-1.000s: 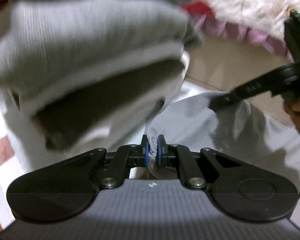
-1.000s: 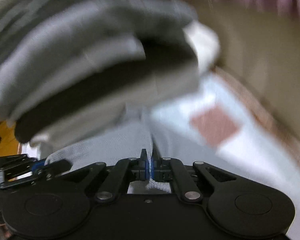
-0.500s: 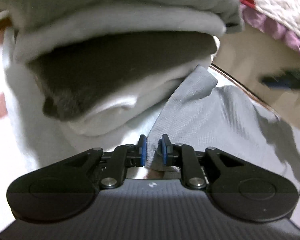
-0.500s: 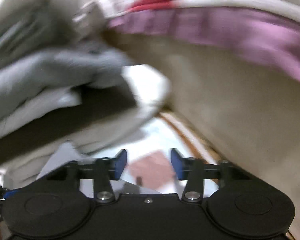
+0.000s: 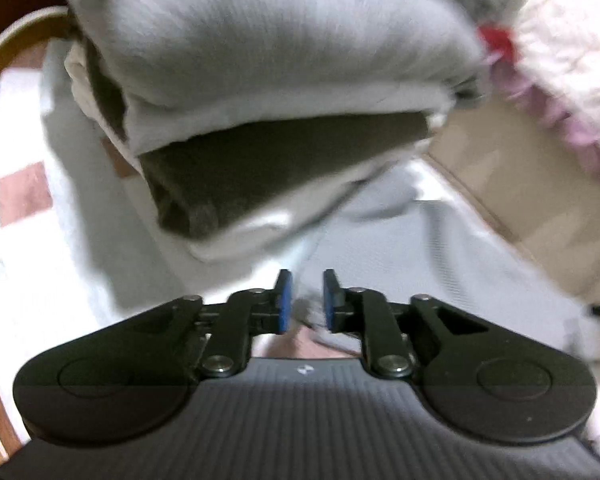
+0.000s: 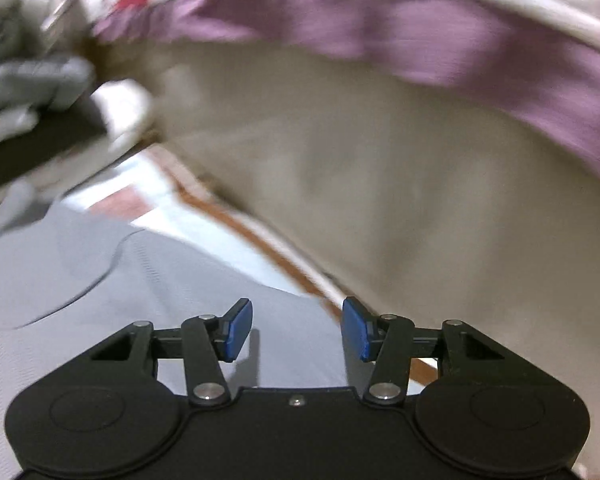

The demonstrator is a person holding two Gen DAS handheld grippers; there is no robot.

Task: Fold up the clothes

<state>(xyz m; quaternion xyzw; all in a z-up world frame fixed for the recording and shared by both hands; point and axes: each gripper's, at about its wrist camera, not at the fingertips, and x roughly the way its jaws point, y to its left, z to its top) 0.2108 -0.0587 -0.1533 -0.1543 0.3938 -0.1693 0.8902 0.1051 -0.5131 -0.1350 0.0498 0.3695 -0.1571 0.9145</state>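
Left gripper (image 5: pixel 303 300) narrowly parted, holding nothing; right gripper (image 6: pixel 297 330) wide, holding nothing; grey garment (image 6: pixel 100 280) spread flat on the table (image 5: pixel 16 236), far edge touching the folded stack (image 5: pixel 260 92); risk: pulling that edge drags the stack askew, and thin cloth slips from a shallow pinch

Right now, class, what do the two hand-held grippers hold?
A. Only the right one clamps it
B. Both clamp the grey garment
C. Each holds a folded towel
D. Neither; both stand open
D: the left hand-held gripper and the right hand-held gripper both show a clear gap between their blue pads, with the grey garment lying loose on the table.
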